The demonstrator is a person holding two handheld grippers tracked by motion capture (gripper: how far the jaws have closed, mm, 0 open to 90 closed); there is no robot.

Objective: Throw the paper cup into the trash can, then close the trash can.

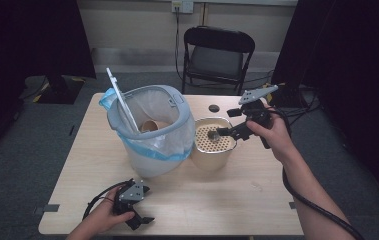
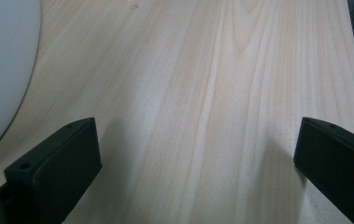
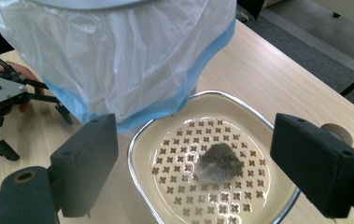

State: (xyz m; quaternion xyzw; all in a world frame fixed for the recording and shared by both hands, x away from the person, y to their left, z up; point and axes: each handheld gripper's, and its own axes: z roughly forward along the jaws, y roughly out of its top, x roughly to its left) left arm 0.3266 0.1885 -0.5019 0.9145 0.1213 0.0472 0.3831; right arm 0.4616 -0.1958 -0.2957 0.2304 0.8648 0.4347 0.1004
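Note:
A cream perforated basin (image 1: pixel 212 155) stands mid-table and holds a dark grey lump (image 1: pixel 212 134). My right gripper (image 1: pixel 218 133) hovers over it, open. In the right gripper view the lump (image 3: pixel 218 163) lies on the holed plate between the spread jaws of the right gripper (image 3: pixel 193 158), inside the basin's rim (image 3: pixel 135 154). My left gripper (image 1: pixel 147 205) rests near the table's front left edge, held by a hand. Its jaws stand wide apart over bare wood in the left gripper view (image 2: pixel 193 158), open and holding nothing.
A white bin (image 1: pixel 149 132) lined with a blue-edged plastic bag (image 3: pixel 118 56) stands left of the basin, its lid (image 1: pixel 119 97) raised and a brown cup (image 1: pixel 149 125) inside. A small dark disc (image 1: pixel 214 108) lies behind the basin. A folding chair (image 1: pixel 217 55) stands beyond the table.

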